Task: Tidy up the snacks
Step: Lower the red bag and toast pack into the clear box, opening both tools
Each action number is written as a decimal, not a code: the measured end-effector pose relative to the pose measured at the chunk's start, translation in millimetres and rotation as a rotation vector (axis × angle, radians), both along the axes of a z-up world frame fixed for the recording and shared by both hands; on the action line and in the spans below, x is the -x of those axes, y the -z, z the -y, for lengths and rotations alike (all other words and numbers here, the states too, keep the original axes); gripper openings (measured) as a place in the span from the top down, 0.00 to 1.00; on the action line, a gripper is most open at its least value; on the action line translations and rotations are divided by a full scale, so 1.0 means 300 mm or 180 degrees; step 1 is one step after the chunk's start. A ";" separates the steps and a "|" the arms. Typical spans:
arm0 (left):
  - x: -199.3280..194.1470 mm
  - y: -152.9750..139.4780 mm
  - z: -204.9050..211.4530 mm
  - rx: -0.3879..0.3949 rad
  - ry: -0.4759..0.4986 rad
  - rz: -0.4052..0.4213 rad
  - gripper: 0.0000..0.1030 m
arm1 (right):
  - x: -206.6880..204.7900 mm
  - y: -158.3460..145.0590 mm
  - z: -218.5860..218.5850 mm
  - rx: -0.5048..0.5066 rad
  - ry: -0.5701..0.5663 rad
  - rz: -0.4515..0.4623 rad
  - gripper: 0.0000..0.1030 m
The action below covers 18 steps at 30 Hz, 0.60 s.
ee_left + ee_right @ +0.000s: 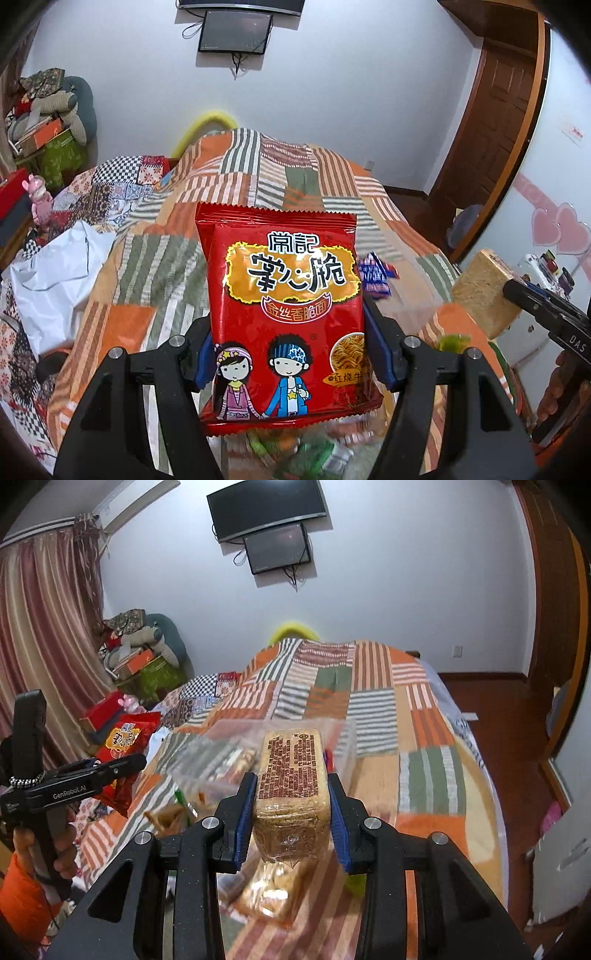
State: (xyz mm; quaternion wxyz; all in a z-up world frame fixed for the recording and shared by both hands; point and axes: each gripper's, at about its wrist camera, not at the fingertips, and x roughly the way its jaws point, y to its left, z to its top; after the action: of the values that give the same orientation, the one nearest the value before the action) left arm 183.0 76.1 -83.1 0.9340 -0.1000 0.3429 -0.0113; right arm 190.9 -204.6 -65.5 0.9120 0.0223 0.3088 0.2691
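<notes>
My left gripper [284, 332] is shut on a red crispy-noodle snack bag [284, 306] and holds it upright above the patchwork bedspread [236, 177]. The bag also shows in the right wrist view [122, 753], at the left. My right gripper [291, 801] is shut on a tan wrapped biscuit pack [291, 771] with brown print, held above the bed. That pack shows at the right of the left wrist view [484, 291]. Clear plastic containers [218, 764] holding snacks sit on the bed just beyond the right gripper.
Blue snack packets [375, 277] lie on the bed behind the red bag. Loose snack packs [269, 890] lie below the right gripper. A white bag [55, 280] lies on the bed's left. A wooden door [491, 122] stands at the right, and clutter [140, 657] is piled by the curtain.
</notes>
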 end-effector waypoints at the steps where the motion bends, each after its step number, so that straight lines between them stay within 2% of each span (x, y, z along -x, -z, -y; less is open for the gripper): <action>1: -0.013 -0.003 -0.002 0.0003 0.0005 0.0007 0.36 | -0.014 -0.001 -0.007 -0.0016 0.0004 0.0011 0.67; 8: -0.121 -0.003 0.013 -0.0089 0.0088 0.0032 0.36 | -0.086 0.018 -0.035 -0.0041 0.0057 0.0008 0.67; 18: -0.299 0.074 0.061 -0.0085 0.0213 -0.0114 0.36 | -0.163 0.070 -0.078 0.0034 0.0121 -0.0050 0.67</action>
State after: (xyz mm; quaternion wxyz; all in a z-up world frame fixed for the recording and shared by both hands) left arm 272.7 57.7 -105.3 0.9280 -0.0762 0.3629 -0.0361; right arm 239.7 -181.1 -86.5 0.9146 0.0253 0.3169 0.2499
